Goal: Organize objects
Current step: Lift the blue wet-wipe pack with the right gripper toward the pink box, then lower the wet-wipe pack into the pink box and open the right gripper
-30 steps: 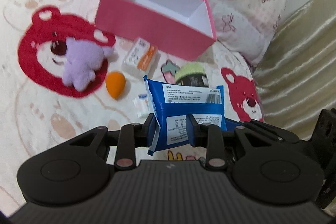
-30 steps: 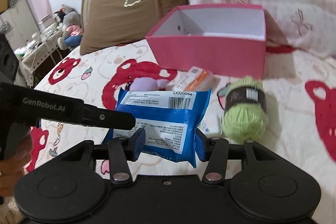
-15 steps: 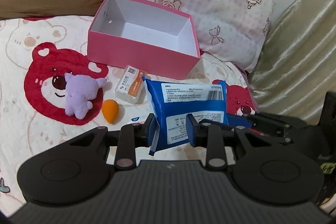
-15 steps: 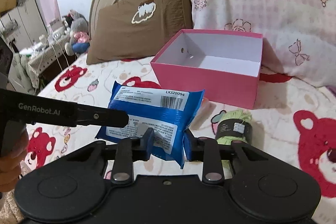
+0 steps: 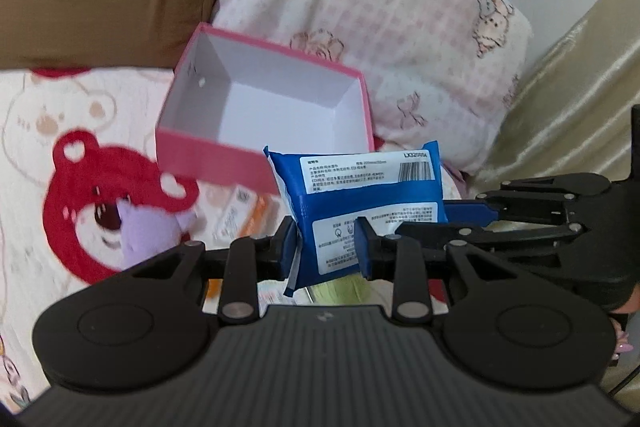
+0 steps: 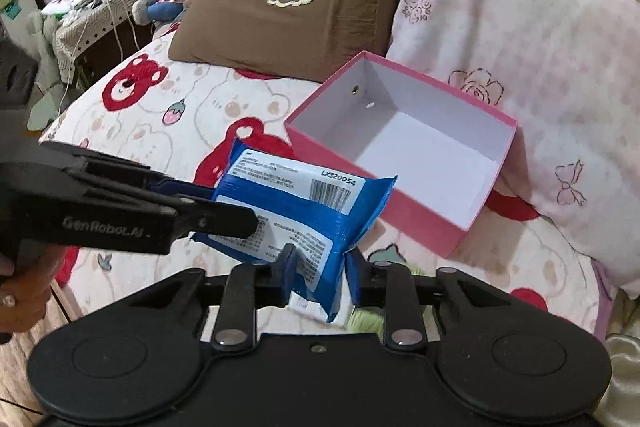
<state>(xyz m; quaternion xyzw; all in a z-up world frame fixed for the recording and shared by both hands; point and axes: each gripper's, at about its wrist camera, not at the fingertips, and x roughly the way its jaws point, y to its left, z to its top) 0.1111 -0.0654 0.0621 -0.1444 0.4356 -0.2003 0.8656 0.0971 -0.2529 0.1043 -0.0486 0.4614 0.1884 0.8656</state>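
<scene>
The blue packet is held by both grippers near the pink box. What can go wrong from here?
1. The blue packet is soft and pinched only at its edges by the left gripper and right gripper; it may slip or tear if they pull apart.
2. The pink box sits on soft bedding and could tip if bumped.

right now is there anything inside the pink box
No, the pink box shows only its bare white floor and walls, while the blue packet hangs outside it.
</scene>
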